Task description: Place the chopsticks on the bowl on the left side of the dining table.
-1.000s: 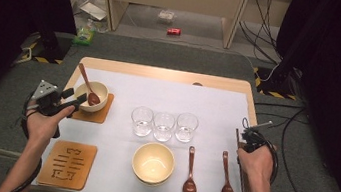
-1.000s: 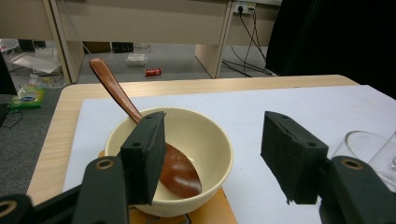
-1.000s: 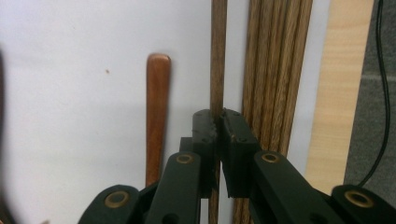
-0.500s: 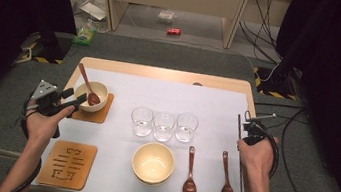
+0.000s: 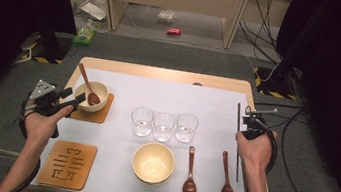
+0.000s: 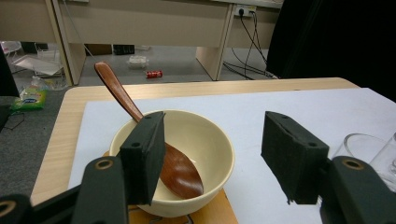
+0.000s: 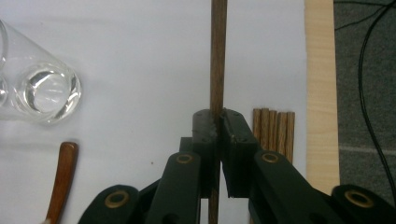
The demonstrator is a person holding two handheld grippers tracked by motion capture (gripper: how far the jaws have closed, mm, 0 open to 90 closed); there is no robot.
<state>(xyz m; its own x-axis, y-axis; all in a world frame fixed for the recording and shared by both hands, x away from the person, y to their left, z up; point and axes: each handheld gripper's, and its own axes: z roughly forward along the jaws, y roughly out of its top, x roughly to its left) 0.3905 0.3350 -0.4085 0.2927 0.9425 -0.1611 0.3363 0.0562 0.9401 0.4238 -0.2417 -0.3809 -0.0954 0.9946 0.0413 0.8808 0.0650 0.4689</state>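
Right gripper (image 7: pixel 218 122) clenched on slim dark wooden chopstick (image 7: pixel 218 56), beside round clear glass (image 7: pixel 44 95). Left gripper (image 6: pixel 215 154) released, flanking glossy cream ceramic bowl (image 6: pixel 205 144).

Chopstick (image 7: pixel 218 56) cut off by the top edge; its lower end hidden behind jaws.

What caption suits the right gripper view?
Right tongs shut on one chopstick, lifted beside the remaining chopsticks.
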